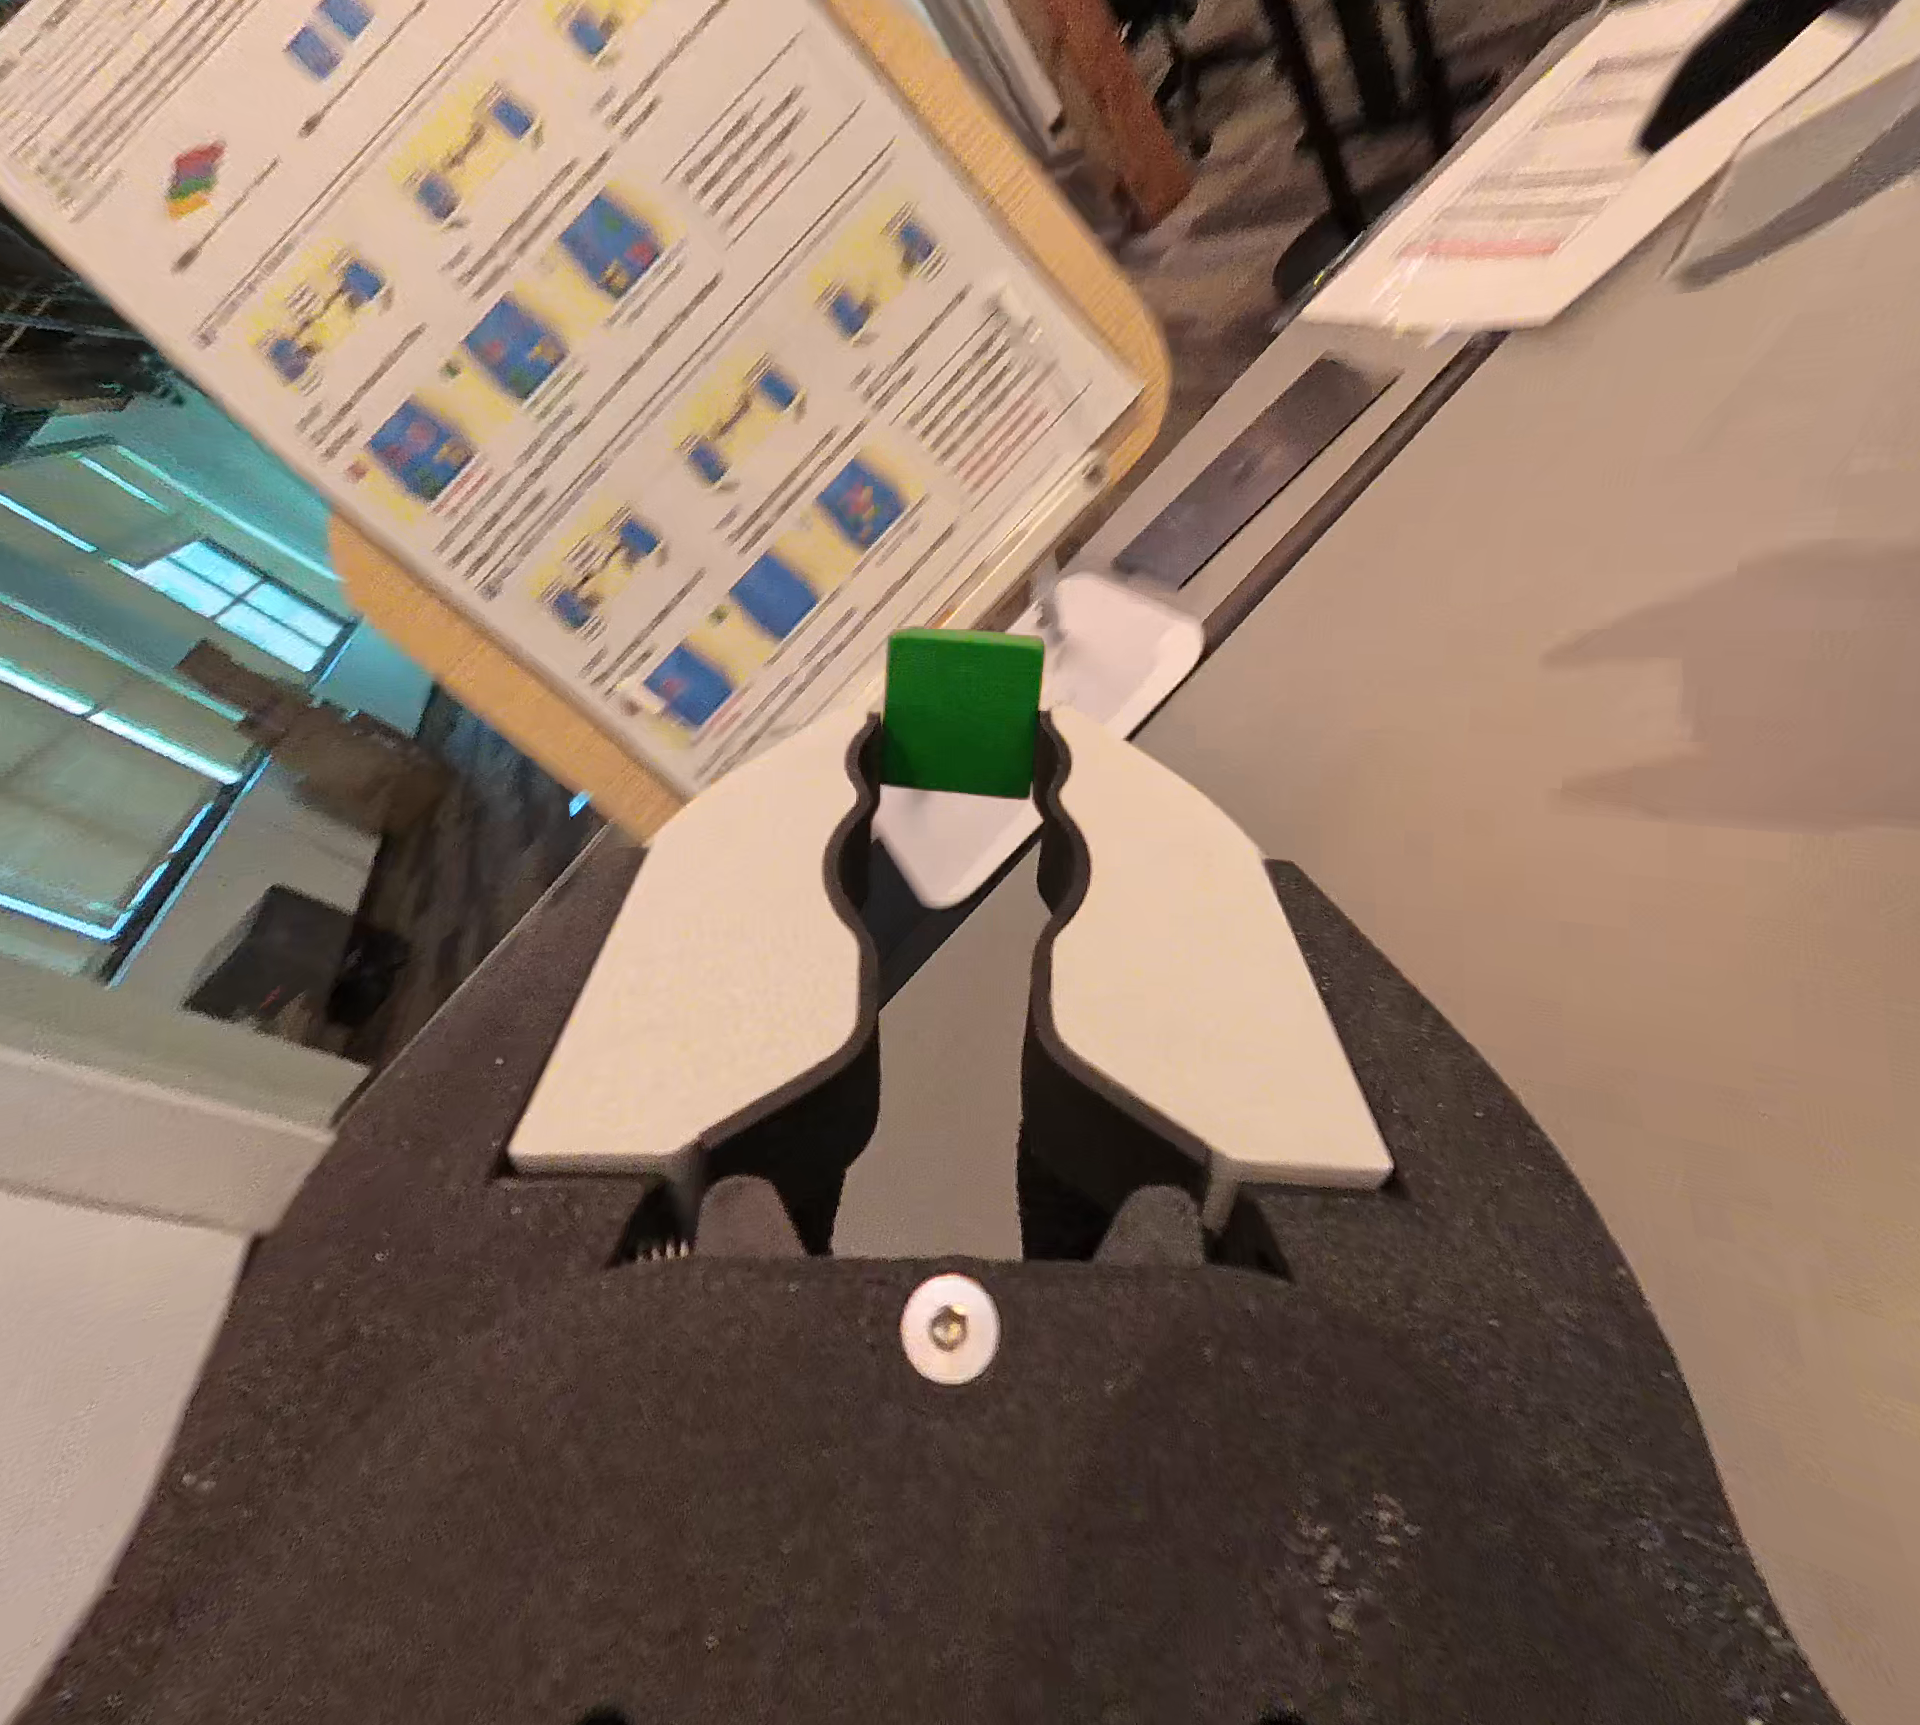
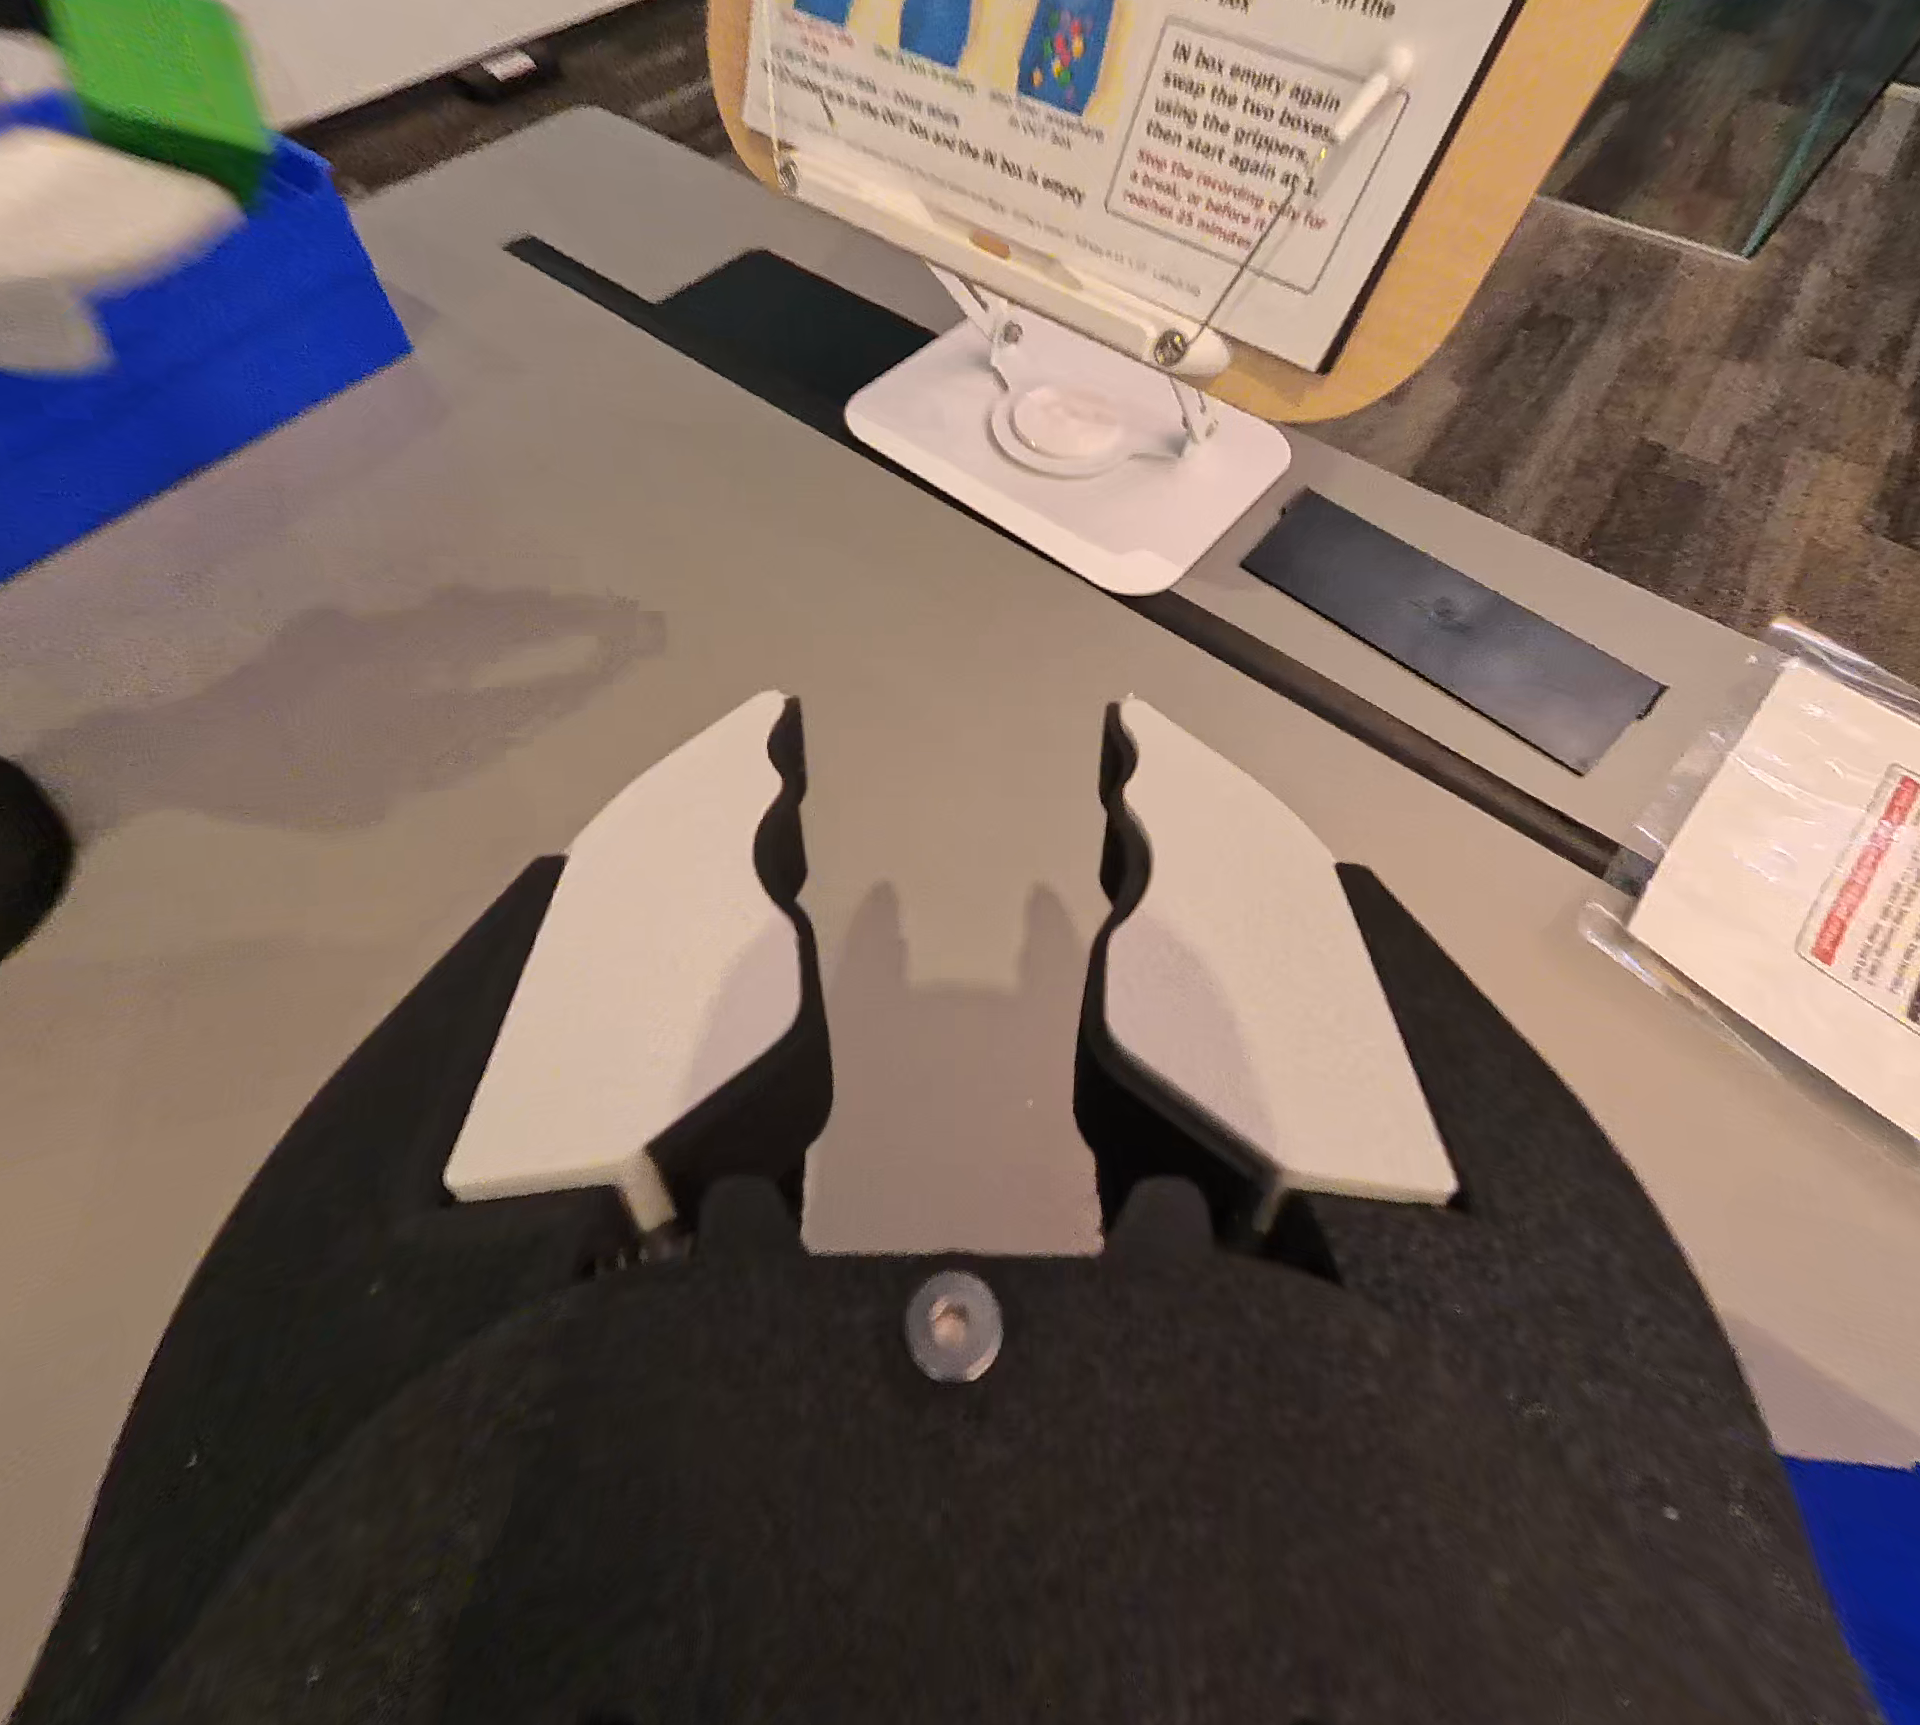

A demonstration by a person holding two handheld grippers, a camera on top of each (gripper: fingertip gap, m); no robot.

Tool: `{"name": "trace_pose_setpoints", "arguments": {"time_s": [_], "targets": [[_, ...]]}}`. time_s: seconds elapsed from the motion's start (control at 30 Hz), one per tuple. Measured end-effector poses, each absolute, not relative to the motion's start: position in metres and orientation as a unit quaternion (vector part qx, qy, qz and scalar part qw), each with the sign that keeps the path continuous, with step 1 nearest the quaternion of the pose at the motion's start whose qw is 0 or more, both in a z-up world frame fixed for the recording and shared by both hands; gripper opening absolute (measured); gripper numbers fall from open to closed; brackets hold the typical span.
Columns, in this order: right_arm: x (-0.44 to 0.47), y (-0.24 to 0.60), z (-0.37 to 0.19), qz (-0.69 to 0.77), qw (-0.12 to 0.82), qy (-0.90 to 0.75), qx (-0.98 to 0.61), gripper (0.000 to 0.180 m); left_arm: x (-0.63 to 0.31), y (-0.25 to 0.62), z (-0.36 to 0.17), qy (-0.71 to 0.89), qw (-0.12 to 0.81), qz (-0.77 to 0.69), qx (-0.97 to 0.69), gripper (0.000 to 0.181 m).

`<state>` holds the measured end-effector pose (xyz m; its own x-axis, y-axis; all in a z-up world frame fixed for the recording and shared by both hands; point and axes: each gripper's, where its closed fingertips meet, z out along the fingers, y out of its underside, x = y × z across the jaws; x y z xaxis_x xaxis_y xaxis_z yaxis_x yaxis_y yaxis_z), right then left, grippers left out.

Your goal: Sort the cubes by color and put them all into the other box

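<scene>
Green cube (image 1: 961, 719) pinched at tips of left tool (image 1: 958, 756), held in air above grey counter (image 1: 1455, 948). Right tool (image 2: 951, 740) spread wide, nothing between fingers, low over counter. Blue box (image 2: 187, 387) at far left, cut off, partly hidden by blurred left tool. Instruction board (image 2: 1143, 65) on white stand (image 2: 1070, 470) ahead. Second blue box (image 2: 1860, 1571) only a corner. Other cubes out of sight.

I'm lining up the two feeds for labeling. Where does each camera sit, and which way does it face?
Left wrist view: on the left gripper, rolled, facing the instruction board; own fingers clamp a green cube.
Right wrist view: on the right gripper, looking down across the grey table toward the board's white stand; own fingers open, empty.
Shared: board, stand, table, green cube, left gripper at the right view's left edge above a blue box.
</scene>
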<state>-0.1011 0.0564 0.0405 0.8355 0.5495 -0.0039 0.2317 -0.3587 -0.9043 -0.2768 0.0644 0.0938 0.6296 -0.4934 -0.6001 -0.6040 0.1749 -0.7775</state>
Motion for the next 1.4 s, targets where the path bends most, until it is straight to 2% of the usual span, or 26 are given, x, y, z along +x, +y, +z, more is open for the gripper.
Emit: {"name": "trace_pose_setpoints", "arguments": {"time_s": [0.23,0.53,0.73,0.77,0.8,0.83,1.1,1.17,1.4], "targets": [[-0.116,0.043,0.065,0.25,0.528,-0.226,-0.78,0.055,-0.206,0.061,0.073,0.404,0.643,-0.072,-0.647,0.027],[-0.155,0.042,0.062,0.34,0.506,-0.201,-0.767,0.063,-0.193,0.057,0.052,0.42,0.652,-0.074,-0.627,0.028],[-0.174,0.048,0.038,0.322,0.478,-0.202,-0.791,0.065,-0.173,0.04,0.044,0.464,0.65,-0.062,-0.598,0.027],[-0.177,0.047,0.034,0.321,0.472,-0.206,-0.795,0.062,-0.17,0.037,0.041,0.473,0.648,-0.061,-0.594,0.027],[-0.18,0.046,0.032,0.323,0.464,-0.214,-0.796,0.051,-0.168,0.036,0.039,0.478,0.647,-0.054,-0.591,0.027],[-0.184,0.042,0.031,0.331,0.458,-0.227,-0.793,0.032,-0.169,0.037,0.037,0.481,0.647,-0.042,-0.591,0.027],[-0.18,0.044,0.027,0.293,0.457,-0.245,-0.804,0.029,-0.168,0.038,0.029,0.471,0.637,-0.078,-0.606,0.029],[-0.168,0.048,0.029,0.251,0.473,-0.246,-0.808,0.029,-0.171,0.041,0.027,0.471,0.638,-0.065,-0.606,0.035],[-0.069,0.066,0.047,0.04,0.53,-0.189,-0.826,0.029,-0.184,0.056,0.011,0.464,0.599,-0.057,-0.65,0.035]]}}
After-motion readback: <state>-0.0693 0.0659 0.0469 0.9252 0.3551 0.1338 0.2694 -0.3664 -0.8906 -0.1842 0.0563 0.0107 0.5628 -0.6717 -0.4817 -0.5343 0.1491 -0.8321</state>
